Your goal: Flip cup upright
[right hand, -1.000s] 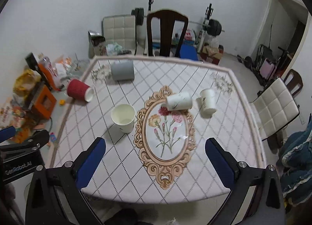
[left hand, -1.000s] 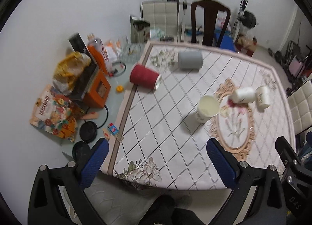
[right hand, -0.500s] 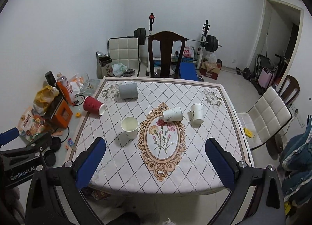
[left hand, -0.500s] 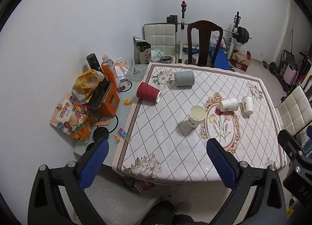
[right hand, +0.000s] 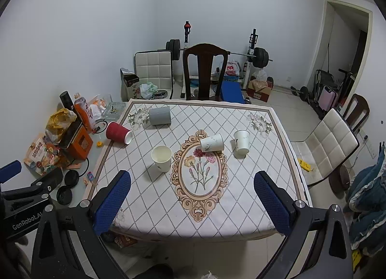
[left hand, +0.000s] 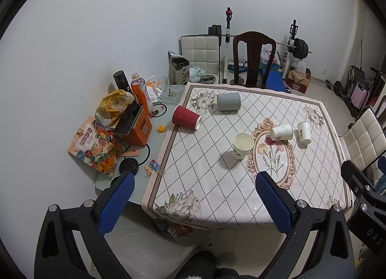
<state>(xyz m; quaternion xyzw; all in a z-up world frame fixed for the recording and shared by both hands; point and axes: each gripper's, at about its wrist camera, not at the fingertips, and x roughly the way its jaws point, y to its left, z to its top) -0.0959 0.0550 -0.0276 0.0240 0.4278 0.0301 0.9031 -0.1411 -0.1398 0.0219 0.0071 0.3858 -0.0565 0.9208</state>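
Observation:
Several cups sit on the patterned tablecloth [right hand: 217, 196]. A cream paper cup [right hand: 161, 158] stands upright left of the floral oval. A white cup [right hand: 212, 143] lies on its side at the oval's top, and another white cup [right hand: 242, 142] lies to its right. A grey cup [right hand: 160, 115] lies on its side at the far left, and a red ribbed cup [right hand: 118, 132] lies at the left edge. The left wrist view shows the same cream cup [left hand: 242, 146], red cup [left hand: 185, 118] and grey cup [left hand: 228, 101]. My left gripper [left hand: 193, 203] and right gripper [right hand: 191, 203] are open, empty, and held back from the table's near edge.
Snack bags, an orange box [right hand: 80, 143], bottles and cables crowd the glass strip left of the cloth. A dark wooden chair [right hand: 205, 73] stands at the far side and a white padded chair [right hand: 330, 143] at the right. Weight equipment lines the back wall.
Both grippers have pulled back and up from the table, so the whole tabletop now shows smaller. The cups have not moved.

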